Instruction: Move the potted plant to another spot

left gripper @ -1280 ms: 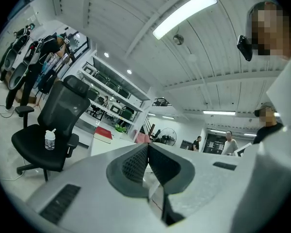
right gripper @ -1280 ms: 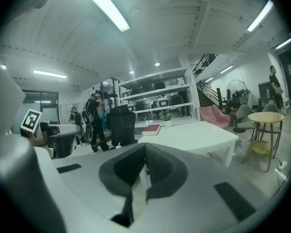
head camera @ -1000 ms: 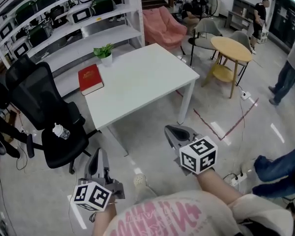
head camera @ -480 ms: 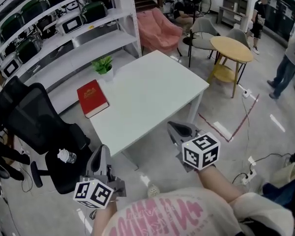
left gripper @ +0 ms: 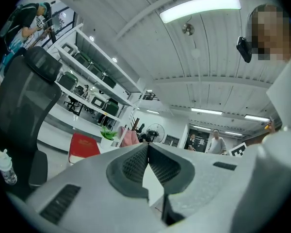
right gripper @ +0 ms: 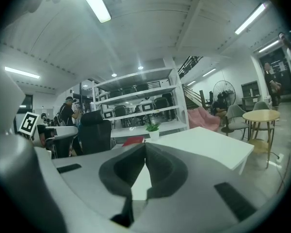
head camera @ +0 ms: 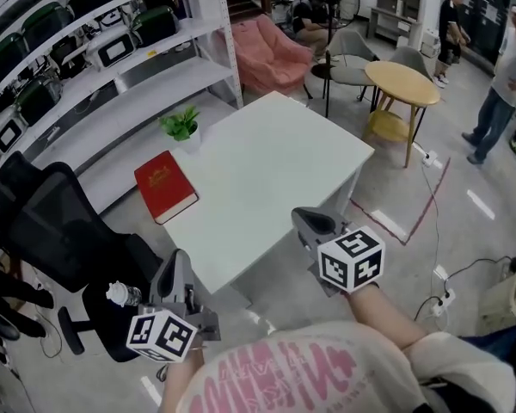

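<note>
**Closing on the surface, both claws empty**

Two claws up, both mine: left claw (head camera: pixel 175 269) and right claw (head camera: pixel 308 222), each pinched tight on nothing. One potted plant (head camera: pixel 181 127) stands on the white surface (head camera: pixel 275 170) at its far corner, 11 o'clock from me. One red book (head camera: pixel 165 186) lies nearer, at 10 o'clock. In my claw views the plant is tiny, its pot barely readable. Since a second ago the surface has come closer, and its near corner now sits between my claws.
</note>
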### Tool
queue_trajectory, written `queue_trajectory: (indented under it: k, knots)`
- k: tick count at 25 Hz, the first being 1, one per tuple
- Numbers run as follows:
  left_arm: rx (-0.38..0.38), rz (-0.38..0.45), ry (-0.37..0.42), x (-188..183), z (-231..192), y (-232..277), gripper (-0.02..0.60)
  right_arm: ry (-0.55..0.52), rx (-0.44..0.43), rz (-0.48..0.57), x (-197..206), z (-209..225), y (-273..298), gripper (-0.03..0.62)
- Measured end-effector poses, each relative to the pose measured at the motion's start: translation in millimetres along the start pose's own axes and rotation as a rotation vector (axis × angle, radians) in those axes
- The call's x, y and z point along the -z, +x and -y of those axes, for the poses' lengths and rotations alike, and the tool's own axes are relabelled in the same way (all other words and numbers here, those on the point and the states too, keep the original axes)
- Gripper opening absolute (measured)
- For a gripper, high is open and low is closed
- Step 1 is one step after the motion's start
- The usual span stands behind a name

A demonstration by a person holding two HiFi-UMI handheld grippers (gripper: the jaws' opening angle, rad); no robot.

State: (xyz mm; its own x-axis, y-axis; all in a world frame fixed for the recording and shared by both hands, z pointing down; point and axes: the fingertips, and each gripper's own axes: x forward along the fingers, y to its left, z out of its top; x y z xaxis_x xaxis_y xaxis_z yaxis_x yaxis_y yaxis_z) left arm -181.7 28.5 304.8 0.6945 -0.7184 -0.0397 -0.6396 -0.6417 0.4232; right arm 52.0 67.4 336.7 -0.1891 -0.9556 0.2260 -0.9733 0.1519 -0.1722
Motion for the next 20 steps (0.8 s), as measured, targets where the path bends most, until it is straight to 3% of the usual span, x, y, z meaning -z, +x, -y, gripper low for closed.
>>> queue_trajectory:
  k: [6,20]
  knots:
    - [0.017,-0.002,-0.017,-4,-12,5,0.003,-0.014,0.001,-0.012,-2,-8,16,0.008]
    - [-0.060,-0.013,-0.057,0,-55,20,0.003,-0.028,-0.044,-0.061,5,-7,70,0.006]
